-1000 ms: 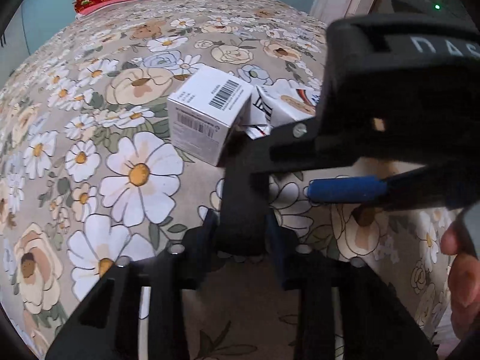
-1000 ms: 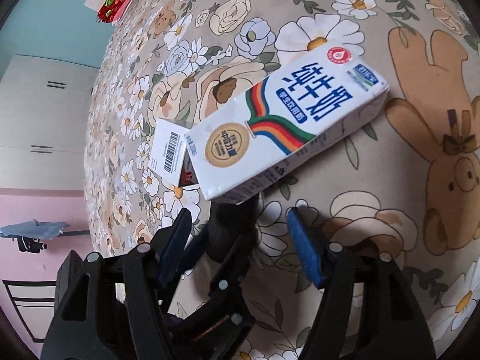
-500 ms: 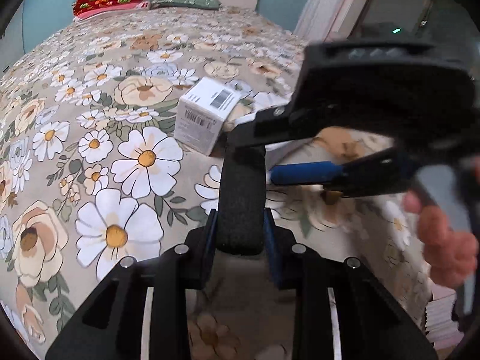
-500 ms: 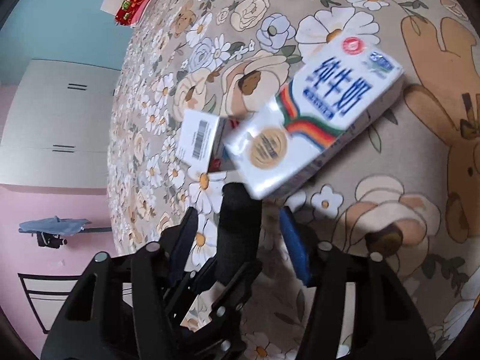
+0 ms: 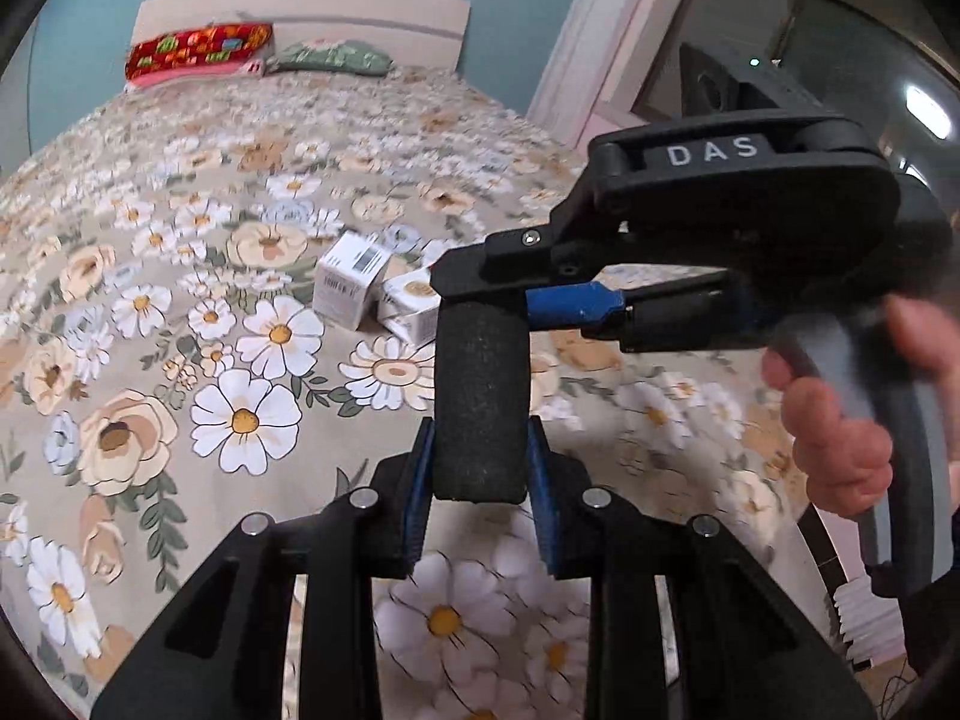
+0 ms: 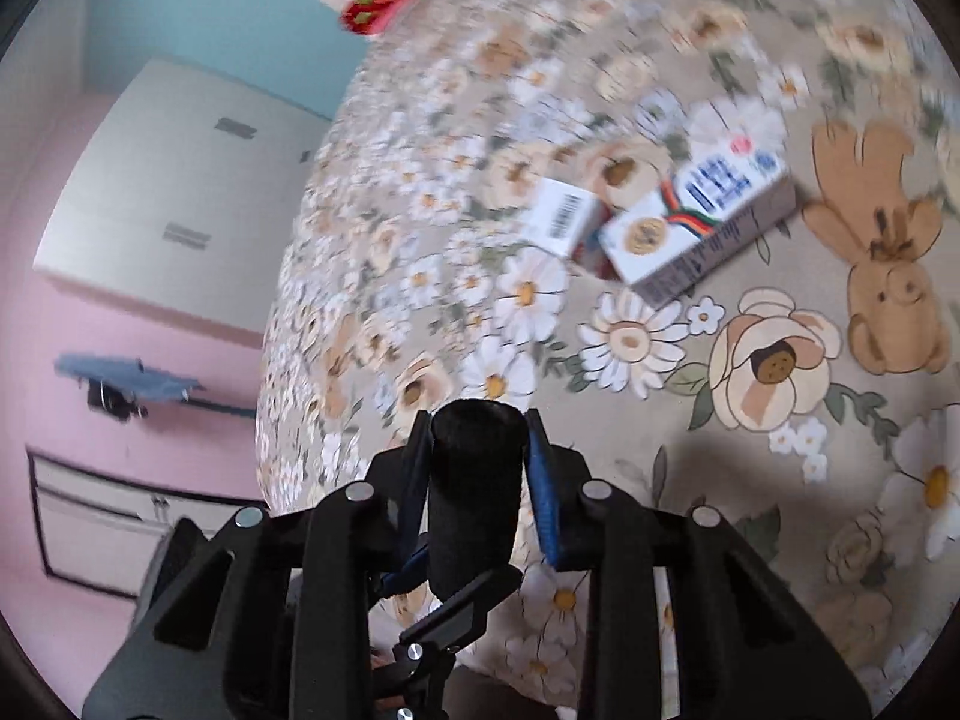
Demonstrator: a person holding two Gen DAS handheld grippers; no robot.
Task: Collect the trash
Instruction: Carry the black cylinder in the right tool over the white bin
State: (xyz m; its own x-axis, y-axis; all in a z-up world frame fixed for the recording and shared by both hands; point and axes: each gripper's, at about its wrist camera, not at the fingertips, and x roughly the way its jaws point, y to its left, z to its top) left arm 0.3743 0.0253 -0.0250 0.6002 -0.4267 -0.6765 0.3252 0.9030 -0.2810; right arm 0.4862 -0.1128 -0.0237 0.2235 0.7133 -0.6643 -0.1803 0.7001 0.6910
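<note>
**Ana:** Since both grippers are clamped on the same black foam roll (image 5: 480, 396), which one should carry it?

**Ben:** I would let one take over. The left gripper (image 5: 480, 450) pinches the near end squarely between its blue pads (image 5: 417, 492). The right gripper (image 6: 478, 438) is clenched on the far end, crossing in from the side. Before either lets go, the other must have the roll centred in its pads, or the soft foam may twist out.

**Ana:** And the rest of the trash?

**Ben:** The milk carton (image 6: 696, 222) lies flat on the bed, with the small white box (image 6: 561, 216) just beside it, touching or nearly so. Both are well ahead of the grippers, and nothing grips them.

**Ana:** Is the surface a problem?

**Ben:** Probably. The floral bedspread (image 5: 180, 360) is soft, so a carton pressed from above would likely sink in. Approach low and from the side.

**Ana:** What about the room?

**Ben:** A red pillow (image 5: 198, 51) and a green pillow (image 5: 330, 57) lie at the headboard (image 5: 300, 6). A white wardrobe (image 6: 168, 192) stands against the blue wall. I see no bin.
</note>
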